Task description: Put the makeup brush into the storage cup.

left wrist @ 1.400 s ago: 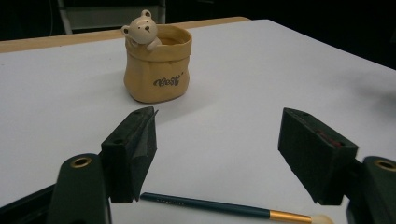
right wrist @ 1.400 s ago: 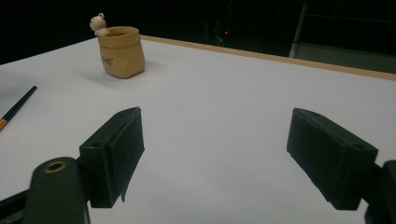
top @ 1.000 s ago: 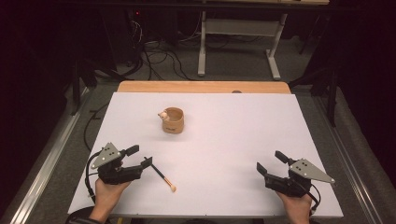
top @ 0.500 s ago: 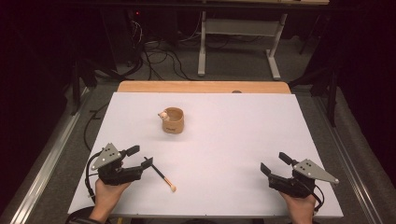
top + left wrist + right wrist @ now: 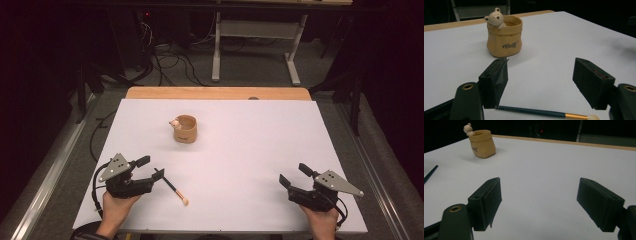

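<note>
Left gripper (image 5: 147,172): jaws spread, at 8 o'clock on table (image 5: 250,140), brush handle end just beside its tips.
Right gripper (image 5: 295,180): jaws spread, gripping nothing, at 4 o'clock.
Brush (image 5: 171,186): flat on table, bristles toward 5 o'clock.
Pot (image 5: 185,128): upright, toward 12 o'clock from brush, well apart from both grippers.

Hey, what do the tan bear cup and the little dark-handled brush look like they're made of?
The tan sack-shaped cup with a bear on its rim looks like matte glazed ceramic, smooth and softly shaded. The thin brush has a dark teal handle, maybe lacquered wood or plastic, a shiny gold metal-looking ferrule and a pale soft tip.
</note>
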Demonstrator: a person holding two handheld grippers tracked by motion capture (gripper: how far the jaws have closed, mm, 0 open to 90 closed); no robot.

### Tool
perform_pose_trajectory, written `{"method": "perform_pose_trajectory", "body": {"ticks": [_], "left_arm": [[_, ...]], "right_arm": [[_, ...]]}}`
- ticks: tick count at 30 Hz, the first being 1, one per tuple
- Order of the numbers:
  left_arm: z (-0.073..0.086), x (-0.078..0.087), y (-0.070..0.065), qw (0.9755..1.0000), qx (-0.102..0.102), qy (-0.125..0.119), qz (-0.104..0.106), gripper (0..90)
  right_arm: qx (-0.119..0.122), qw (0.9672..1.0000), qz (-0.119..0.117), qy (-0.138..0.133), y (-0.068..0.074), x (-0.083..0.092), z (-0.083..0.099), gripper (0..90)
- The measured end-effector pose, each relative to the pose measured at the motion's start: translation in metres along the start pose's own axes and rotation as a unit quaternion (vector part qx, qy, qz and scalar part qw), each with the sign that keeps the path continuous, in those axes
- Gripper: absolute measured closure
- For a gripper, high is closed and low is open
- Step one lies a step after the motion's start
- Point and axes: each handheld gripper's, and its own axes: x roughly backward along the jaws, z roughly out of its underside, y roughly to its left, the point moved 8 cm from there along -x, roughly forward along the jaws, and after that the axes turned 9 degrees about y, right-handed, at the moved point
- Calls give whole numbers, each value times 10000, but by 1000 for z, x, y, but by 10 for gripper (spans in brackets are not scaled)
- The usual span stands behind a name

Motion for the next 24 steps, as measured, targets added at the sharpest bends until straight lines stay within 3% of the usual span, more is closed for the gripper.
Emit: {"method": "perform_pose_trajectory", "body": {"ticks": [6, 24], "left_arm": [[-2, 0, 0, 10000, 72, -26, 40, 290], [-18, -6, -5, 9999, -39, -12, 140, 288]], "right_arm": [[7, 10000, -13, -2, 1, 0, 0, 217], [60, 10000, -80, -1, 2, -1, 0, 220]]}}
